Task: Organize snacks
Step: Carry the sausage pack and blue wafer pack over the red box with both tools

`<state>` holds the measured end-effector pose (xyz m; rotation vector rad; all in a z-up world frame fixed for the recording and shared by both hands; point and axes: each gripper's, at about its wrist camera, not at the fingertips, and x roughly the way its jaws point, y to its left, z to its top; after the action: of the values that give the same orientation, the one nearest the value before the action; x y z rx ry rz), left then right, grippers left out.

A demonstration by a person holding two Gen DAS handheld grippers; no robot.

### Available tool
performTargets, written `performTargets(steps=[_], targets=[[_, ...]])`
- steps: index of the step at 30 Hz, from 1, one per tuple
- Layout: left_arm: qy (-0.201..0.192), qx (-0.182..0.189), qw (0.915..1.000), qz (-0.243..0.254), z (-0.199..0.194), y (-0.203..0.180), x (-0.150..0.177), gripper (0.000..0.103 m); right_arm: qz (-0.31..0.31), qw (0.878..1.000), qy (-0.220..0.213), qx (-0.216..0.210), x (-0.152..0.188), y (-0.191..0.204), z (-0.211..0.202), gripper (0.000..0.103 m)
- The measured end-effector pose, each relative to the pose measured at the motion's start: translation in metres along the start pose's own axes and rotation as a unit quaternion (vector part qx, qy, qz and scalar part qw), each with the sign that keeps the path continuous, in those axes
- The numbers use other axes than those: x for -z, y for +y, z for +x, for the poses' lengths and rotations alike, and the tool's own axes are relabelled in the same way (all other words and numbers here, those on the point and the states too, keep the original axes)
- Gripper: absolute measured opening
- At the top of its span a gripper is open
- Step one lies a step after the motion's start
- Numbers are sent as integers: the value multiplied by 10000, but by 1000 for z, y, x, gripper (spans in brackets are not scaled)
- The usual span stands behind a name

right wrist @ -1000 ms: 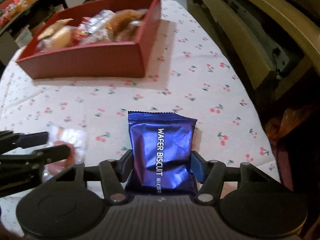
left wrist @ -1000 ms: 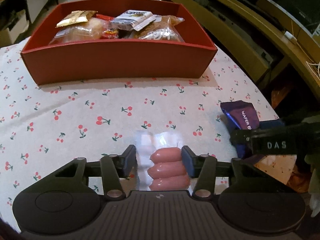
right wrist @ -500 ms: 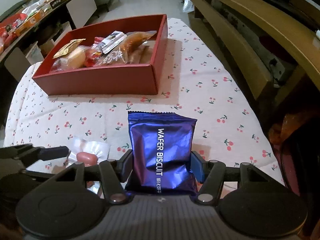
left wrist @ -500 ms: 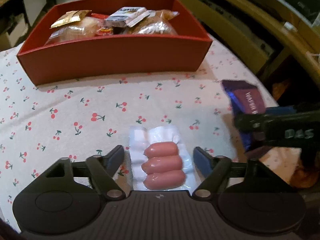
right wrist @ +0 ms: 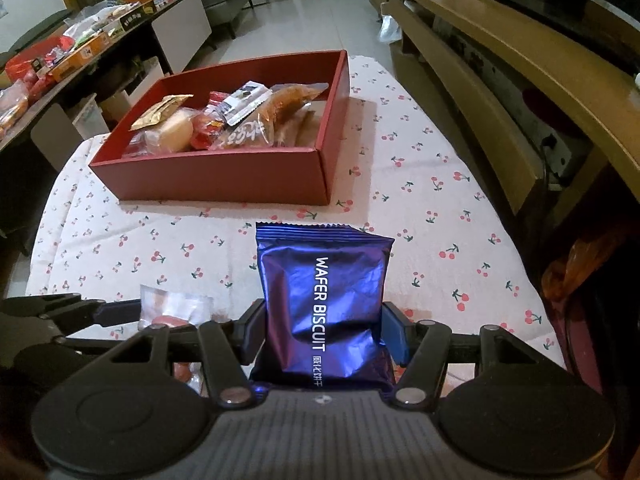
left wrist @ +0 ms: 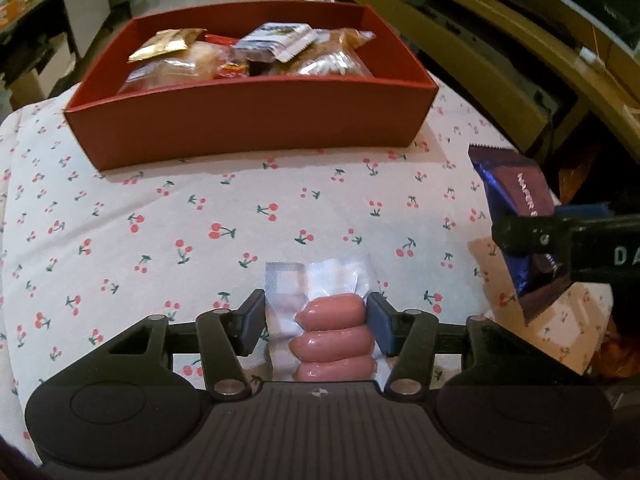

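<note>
My left gripper is shut on a clear vacuum pack of three pink sausages, held just above the cherry-print tablecloth. My right gripper is shut on a blue wafer biscuit packet, lifted above the cloth; the packet also shows at the right of the left wrist view. The red box with several snack packets stands ahead on the table, also in the right wrist view. The sausage pack shows at the lower left of the right wrist view.
A wooden bench or shelf unit runs along the table's right side. A side counter with more snacks stands at the far left. An orange bag lies below the table's right edge.
My left gripper opened around the sausage pack half a second ago and has closed on it again. My right gripper has risen and pulled back with the biscuit packet.
</note>
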<state>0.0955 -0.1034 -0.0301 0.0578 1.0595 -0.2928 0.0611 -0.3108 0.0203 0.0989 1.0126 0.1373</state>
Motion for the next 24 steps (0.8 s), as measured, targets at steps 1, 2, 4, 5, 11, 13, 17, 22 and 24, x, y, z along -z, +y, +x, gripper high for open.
performTargets(steps=[1, 2, 4, 5, 11, 13, 17, 22, 24], targets=[[-36, 4, 10000, -12, -3, 1, -1, 61, -11, 10000, -12, -4, 0, 1, -1, 77], [-80, 3, 10000, -23, -7, 3, -1, 61, -17, 10000, -21, -9, -1, 2, -1, 77], [-157, 16, 9999, -70, -12, 5, -3, 61, -25, 10000, -53, -9, -2, 3, -2, 77], [-198, 39, 9997, -112, -15, 7, -4, 61, -28, 10000, -73, -10, -3, 4, -3, 77], [-449, 209, 9985, -251, -28, 15, -9, 60, -65, 9998, -162, -4, -8, 11, -3, 77], [-529, 269, 9977, -321, -31, 18, -10, 60, -66, 9998, -185, -1, -9, 12, -3, 77], [-664, 363, 9964, -394, -38, 22, -14, 60, -60, 9997, -232, -10, -13, 16, -3, 77], [-791, 433, 9951, -393, -45, 24, -20, 60, -56, 9993, -358, -13, -20, 19, -7, 77], [-852, 439, 9946, -387, -48, 25, -24, 60, -21, 9991, -417, -15, -24, 19, -9, 77]])
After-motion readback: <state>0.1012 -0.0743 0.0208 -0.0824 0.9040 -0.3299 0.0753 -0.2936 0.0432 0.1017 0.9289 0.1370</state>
